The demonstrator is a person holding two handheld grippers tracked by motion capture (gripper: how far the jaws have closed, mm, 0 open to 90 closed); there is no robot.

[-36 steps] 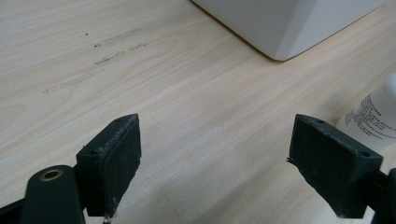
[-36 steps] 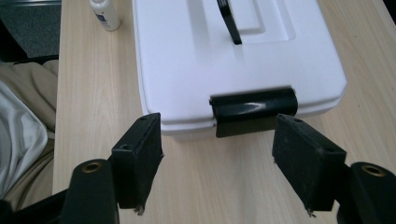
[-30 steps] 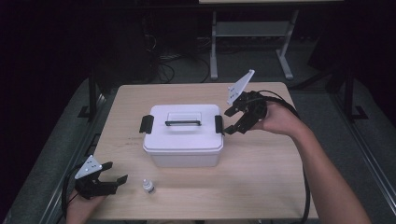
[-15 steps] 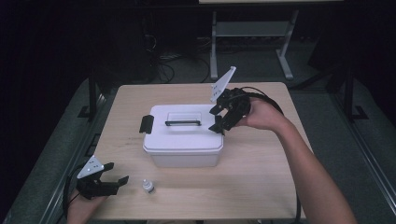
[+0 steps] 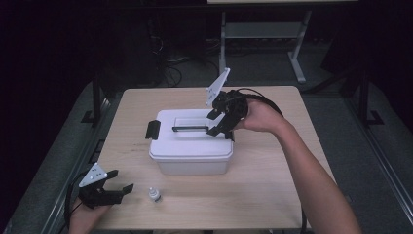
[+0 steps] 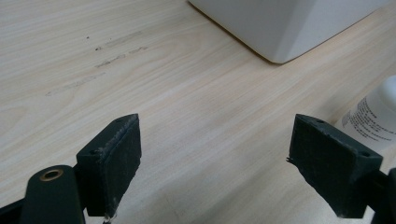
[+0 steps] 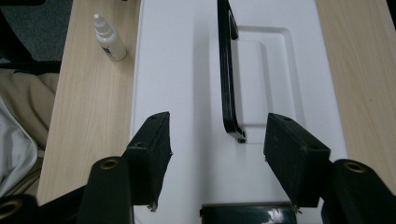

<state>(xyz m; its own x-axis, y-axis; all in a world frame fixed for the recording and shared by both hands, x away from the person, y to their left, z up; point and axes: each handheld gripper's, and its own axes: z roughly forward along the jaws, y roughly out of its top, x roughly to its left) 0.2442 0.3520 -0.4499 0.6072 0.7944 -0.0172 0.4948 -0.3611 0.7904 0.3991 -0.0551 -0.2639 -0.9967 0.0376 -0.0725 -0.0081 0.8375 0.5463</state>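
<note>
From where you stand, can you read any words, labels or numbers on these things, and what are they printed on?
Bottle: several lines of small dark print on its label, too blurred to read.
Box: no text on its lid or walls.
Grippers and table: no text.
Nothing here can be quoted.

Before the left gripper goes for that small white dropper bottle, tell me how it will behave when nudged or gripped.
The dropper bottle stands upright, tall for its narrow base, so a sideways nudge would probably tip it. Its round body would then likely roll on the smooth table. It looks like light plastic, so the left gripper probably needs little squeeze.
</note>
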